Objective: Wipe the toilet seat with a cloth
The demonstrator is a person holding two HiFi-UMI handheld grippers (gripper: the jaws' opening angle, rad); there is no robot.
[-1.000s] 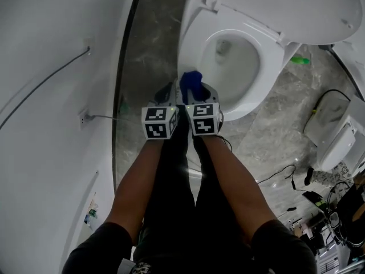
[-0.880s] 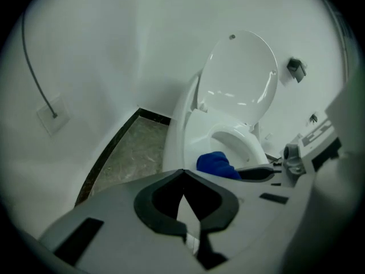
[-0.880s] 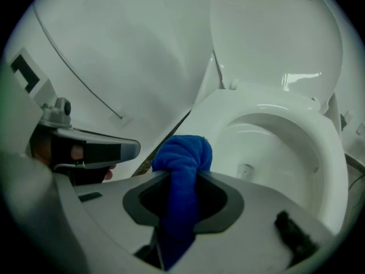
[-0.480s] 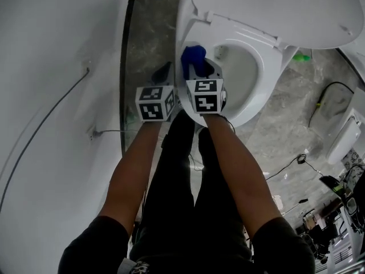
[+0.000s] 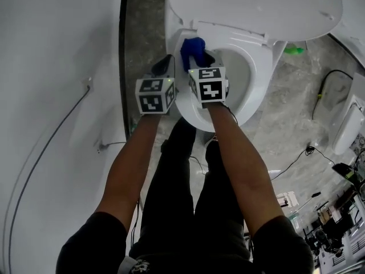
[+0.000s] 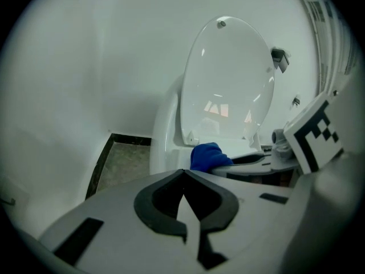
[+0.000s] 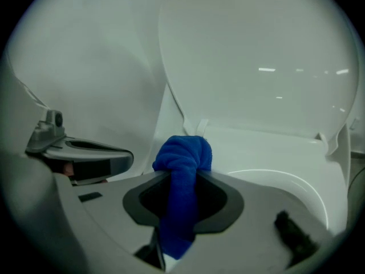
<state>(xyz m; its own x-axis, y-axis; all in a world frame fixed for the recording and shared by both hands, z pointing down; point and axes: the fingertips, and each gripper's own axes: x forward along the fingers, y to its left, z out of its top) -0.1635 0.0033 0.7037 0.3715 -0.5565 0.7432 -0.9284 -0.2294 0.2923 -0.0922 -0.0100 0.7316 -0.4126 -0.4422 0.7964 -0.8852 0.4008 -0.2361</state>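
The white toilet has its lid (image 5: 256, 7) raised and its seat (image 5: 191, 104) down around the bowl. My right gripper (image 5: 197, 59) is shut on a bunched blue cloth (image 5: 193, 50), which rests at the seat's back left, close to the hinge. In the right gripper view the cloth (image 7: 183, 158) bulges out past the jaws of that gripper (image 7: 182, 181), with the seat (image 7: 274, 153) beyond. My left gripper (image 5: 165, 67) hangs just left of the seat, jaws shut with nothing in them (image 6: 183, 173). It sees the cloth (image 6: 208, 156) under the lid (image 6: 228, 90).
A white wall (image 5: 57, 67) runs close along the left, with a dark strip of marbled floor (image 5: 140, 33) between it and the toilet. A green object (image 5: 293, 50) lies on the floor right of the bowl. Cables (image 5: 296, 158) and another white fixture (image 5: 348, 124) sit at the right.
Both grippers have moved side by side from the seat's front rim along its left side toward the hinge. The blue cloth has travelled with the right gripper.
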